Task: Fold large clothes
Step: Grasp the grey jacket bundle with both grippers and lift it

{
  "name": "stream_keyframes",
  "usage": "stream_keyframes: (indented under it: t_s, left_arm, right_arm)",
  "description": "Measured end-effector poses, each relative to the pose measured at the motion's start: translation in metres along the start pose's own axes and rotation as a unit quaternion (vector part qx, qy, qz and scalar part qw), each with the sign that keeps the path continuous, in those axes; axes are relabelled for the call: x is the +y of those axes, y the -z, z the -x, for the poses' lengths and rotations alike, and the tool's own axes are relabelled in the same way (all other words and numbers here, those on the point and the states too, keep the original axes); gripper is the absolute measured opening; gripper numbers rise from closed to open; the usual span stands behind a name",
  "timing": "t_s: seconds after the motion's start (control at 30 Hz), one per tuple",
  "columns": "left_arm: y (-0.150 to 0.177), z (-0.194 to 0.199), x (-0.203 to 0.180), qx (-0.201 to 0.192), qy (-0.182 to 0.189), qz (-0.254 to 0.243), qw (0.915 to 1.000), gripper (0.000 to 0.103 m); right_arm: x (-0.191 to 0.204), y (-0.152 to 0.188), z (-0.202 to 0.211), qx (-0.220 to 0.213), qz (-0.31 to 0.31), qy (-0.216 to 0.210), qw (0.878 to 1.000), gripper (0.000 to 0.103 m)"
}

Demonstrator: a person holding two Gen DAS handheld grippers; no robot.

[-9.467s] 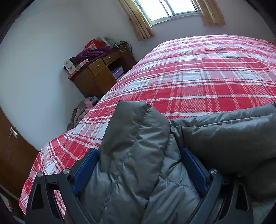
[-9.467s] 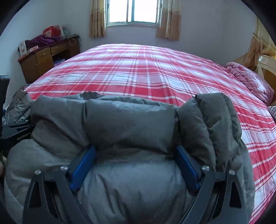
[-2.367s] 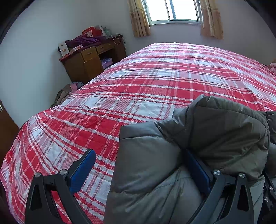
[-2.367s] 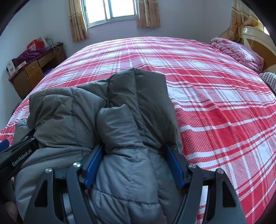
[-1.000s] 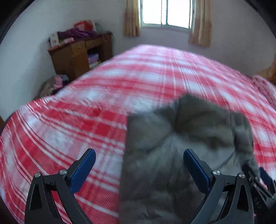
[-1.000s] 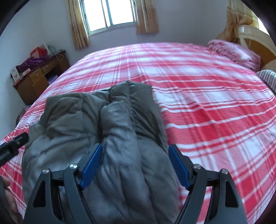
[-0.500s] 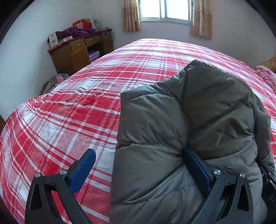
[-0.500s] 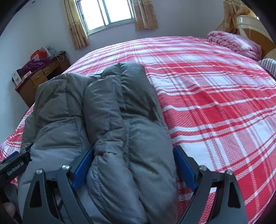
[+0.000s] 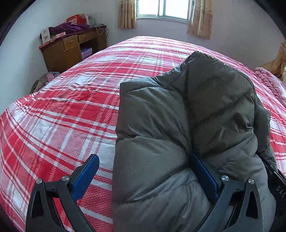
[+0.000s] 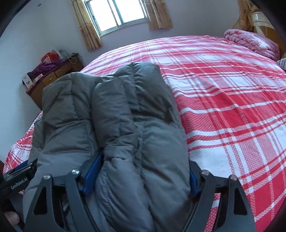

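A grey puffy down jacket (image 9: 187, 125) lies folded into a thick bundle on the red plaid bed (image 9: 71, 110). My left gripper (image 9: 143, 176) is open wide; the jacket's left edge lies between its blue pads, with the right pad pressed into a crease and the left pad over bare bedspread. In the right wrist view the jacket (image 10: 125, 133) fills the space between the fingers of my right gripper (image 10: 139, 174), whose jaws stand wide around the bundle's right fold. The left gripper's body (image 10: 17, 180) shows at the lower left.
A wooden desk (image 9: 71, 48) piled with clothes and boxes stands by the far left wall, with clothes on the floor (image 9: 42, 80) beside it. A curtained window (image 9: 164, 9) is at the back. A pink quilt (image 10: 250, 42) lies at the bed's far right.
Both grippers have come down and forward onto the jacket since a second ago. In the last half second the views barely shift; the bundle sits deeper between the right gripper's fingers.
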State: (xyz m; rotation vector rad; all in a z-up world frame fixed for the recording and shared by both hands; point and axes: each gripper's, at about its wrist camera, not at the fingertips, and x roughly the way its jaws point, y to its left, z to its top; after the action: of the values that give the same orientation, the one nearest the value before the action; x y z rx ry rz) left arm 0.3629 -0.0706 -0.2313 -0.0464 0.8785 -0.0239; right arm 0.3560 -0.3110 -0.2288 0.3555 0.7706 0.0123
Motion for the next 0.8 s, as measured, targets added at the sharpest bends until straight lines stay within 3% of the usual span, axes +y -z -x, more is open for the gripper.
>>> stream_keyframes:
  t_s: [0.23, 0.43, 0.53, 0.67, 0.73, 0.8]
  left_arm:
    - [-0.002, -0.003, -0.001, 0.003, 0.02, -0.003, 0.9998, 0.102]
    - [-0.003, -0.004, -0.003, 0.002, 0.028, -0.01, 0.9996, 0.102]
    - [-0.004, -0.003, -0.011, -0.007, 0.014, -0.03, 0.9994, 0.102]
    - [-0.008, -0.009, -0.013, 0.009, 0.037, -0.03, 0.9988, 0.102]
    - [-0.007, -0.008, -0.011, 0.009, 0.058, -0.031, 0.9978, 0.097]
    - [-0.006, -0.006, -0.009, 0.004, 0.068, -0.035, 0.9971, 0.093]
  right_arm:
    - [-0.003, -0.001, -0.001, 0.001, -0.003, -0.034, 0.999, 0.078]
    - [0.003, -0.001, -0.003, 0.007, 0.008, -0.027, 1.0, 0.08]
    - [0.007, -0.001, -0.001, 0.001, 0.02, -0.017, 1.0, 0.075]
    - [0.008, -0.003, -0.007, 0.01, 0.02, -0.015, 1.0, 0.075]
    - [0.005, -0.002, -0.007, 0.009, 0.017, -0.021, 1.0, 0.07]
    - [0.009, 0.0, -0.002, -0.001, 0.024, -0.034, 0.999, 0.058]
